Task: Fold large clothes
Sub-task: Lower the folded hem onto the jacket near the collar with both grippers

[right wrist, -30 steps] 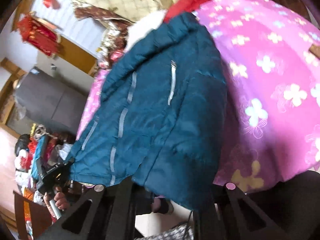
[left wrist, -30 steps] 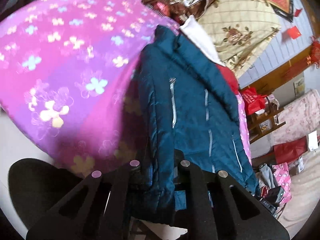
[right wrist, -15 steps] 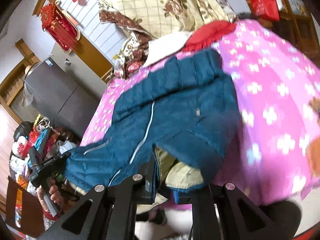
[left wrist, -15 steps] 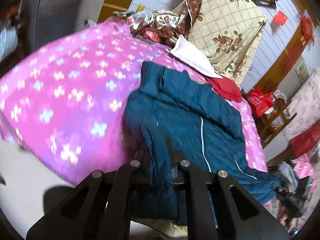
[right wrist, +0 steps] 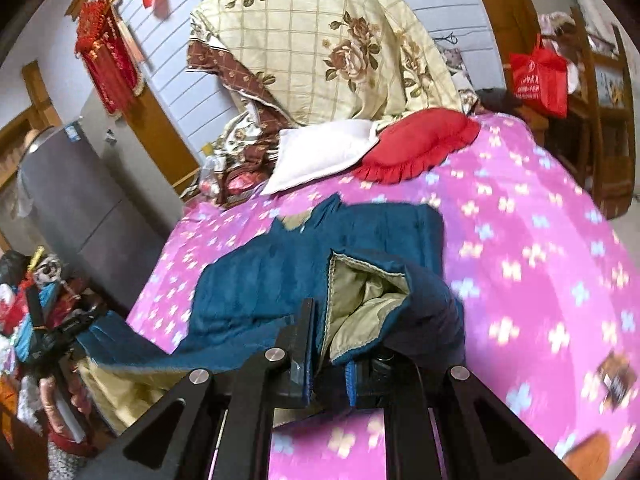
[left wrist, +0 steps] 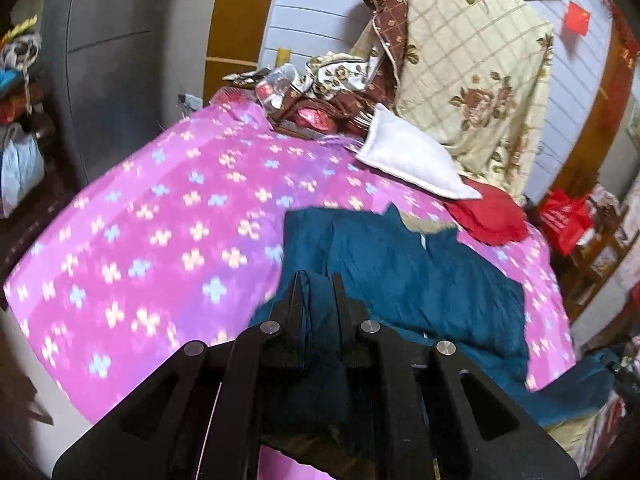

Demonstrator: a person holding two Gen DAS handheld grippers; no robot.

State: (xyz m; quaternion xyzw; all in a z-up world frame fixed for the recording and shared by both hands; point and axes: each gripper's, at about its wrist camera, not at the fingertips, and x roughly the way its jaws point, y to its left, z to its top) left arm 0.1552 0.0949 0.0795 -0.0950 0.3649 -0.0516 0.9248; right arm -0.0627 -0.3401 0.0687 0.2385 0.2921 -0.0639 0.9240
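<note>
Left wrist view: the left gripper (left wrist: pixel 316 300) has its jaws clenched on a bunched edge of the blue jacket (left wrist: pixel 404 276). The jacket lies spread on the bed (left wrist: pixel 160 240), which is covered by a pink flowered blanket, below a white pillow (left wrist: pixel 408 160) and a red cushion (left wrist: pixel 488 216).

Right wrist view: the right gripper (right wrist: pixel 328 340) has its jaws clenched on the jacket (right wrist: pixel 260 280) hem, with the beige lining (right wrist: pixel 360 300) turned outward. A cream floral quilt (right wrist: pixel 320 40) is piled at the head of the bed (right wrist: pixel 540 260).
</note>
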